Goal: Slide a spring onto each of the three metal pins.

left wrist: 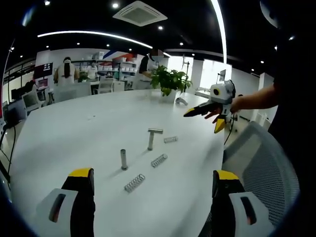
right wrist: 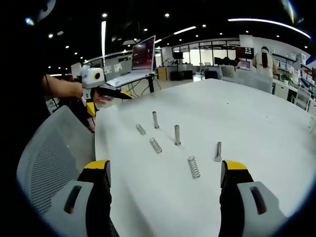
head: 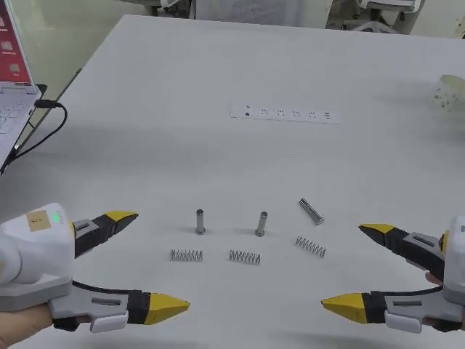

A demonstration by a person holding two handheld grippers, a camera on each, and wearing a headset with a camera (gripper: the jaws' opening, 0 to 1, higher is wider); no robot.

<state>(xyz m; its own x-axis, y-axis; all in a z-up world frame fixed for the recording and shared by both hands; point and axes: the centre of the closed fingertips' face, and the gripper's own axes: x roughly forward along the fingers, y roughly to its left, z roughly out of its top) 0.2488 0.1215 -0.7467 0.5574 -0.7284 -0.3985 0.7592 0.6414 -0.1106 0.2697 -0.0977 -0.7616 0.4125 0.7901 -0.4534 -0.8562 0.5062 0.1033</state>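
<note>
Three metal pins rest on the white table [head: 218, 73]. The left pin [head: 200, 221] and the middle pin [head: 261, 223] stand upright, while the right pin [head: 311, 211] lies on its side. Just in front of each lies a loose spring: left [head: 186, 255], middle [head: 245, 257], right [head: 310, 246]. My left gripper [head: 156, 260] hovers open at the lower left, short of the left spring [left wrist: 134, 182]. My right gripper [head: 349, 265] is open at the lower right, near the right spring [right wrist: 193, 167]. Neither holds anything.
A white power strip [head: 285, 113] lies beyond the pins. A laptop [head: 11, 87] with a black cable [head: 51, 116] sits at the left edge. A pale object [head: 450, 91] is at the far right. A mesh chair [left wrist: 266, 163] stands at the near side.
</note>
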